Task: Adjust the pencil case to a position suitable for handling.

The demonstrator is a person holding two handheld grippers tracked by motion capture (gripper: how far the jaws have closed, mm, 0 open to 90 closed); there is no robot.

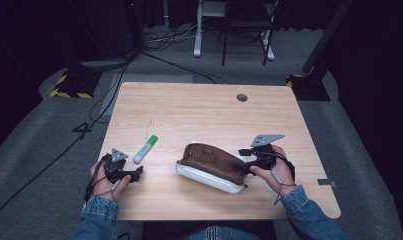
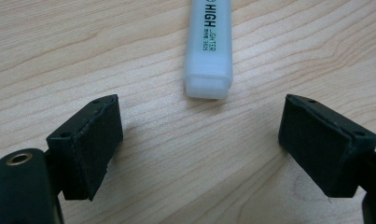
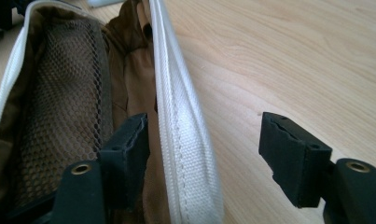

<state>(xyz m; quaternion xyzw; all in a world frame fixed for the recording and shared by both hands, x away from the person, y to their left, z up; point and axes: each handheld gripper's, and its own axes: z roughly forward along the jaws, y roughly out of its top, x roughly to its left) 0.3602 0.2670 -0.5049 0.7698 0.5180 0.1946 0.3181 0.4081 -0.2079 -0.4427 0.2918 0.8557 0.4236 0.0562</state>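
Observation:
A brown pouch (image 1: 211, 167) with a white zip edge (image 3: 185, 140) lies open at the table's front middle, its mesh lining (image 3: 64, 107) showing. My right gripper (image 1: 245, 167) is open at the pouch's right end. In the right gripper view (image 3: 204, 135) its jaws straddle the white edge, one inside the pouch and one outside over bare wood, without pinching it. A white highlighter (image 1: 145, 149) with a green cap lies left of the pouch. My left gripper (image 1: 138, 173) rests low near the table, open, with the highlighter's blunt end (image 2: 209, 86) just ahead of its jaws (image 2: 199, 140).
The wooden table (image 1: 189, 110) has a round cable hole (image 1: 242, 97) near its far edge. A strip of tape (image 1: 326, 182) sits at the right front edge. Cables, stand bases and chair legs lie on the grey floor beyond.

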